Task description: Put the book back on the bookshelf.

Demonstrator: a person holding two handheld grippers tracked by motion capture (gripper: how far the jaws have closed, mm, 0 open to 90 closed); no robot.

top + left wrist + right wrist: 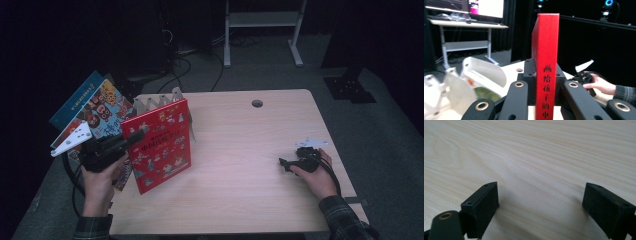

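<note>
Red picture book [159, 145] clamped by its spine in the left gripper [131, 138], jaws closed narrow on both covers. Book held upright and slightly tilted over the near-left part of the wooden table [250, 150], front cover with Chinese title and small drawings facing the high camera. Lower corner of the book low over the tabletop, contact with the wood not clear. In the left gripper view, red spine [545, 62] rising straight up between the two black pads, black Chinese characters running down it.

Just behind the red book, a white accordion-style book rack [155, 102] standing at the table's far-left corner, zigzag dividers showing above the book's top edge. Left of the red book, two more books leaning outward past the table's left edge: a colourful illustrated one [102, 112] and a blue one [75, 100] behind it.

Right gripper [289, 164] resting on the table well to the right of the red book, near the right edge, held in the person's right hand [315, 175]. Jaws standing wide apart with bare wood grain between them, nothing gripped. Round cable hole [257, 103] in the tabletop, far side, right of the book rack.
</note>
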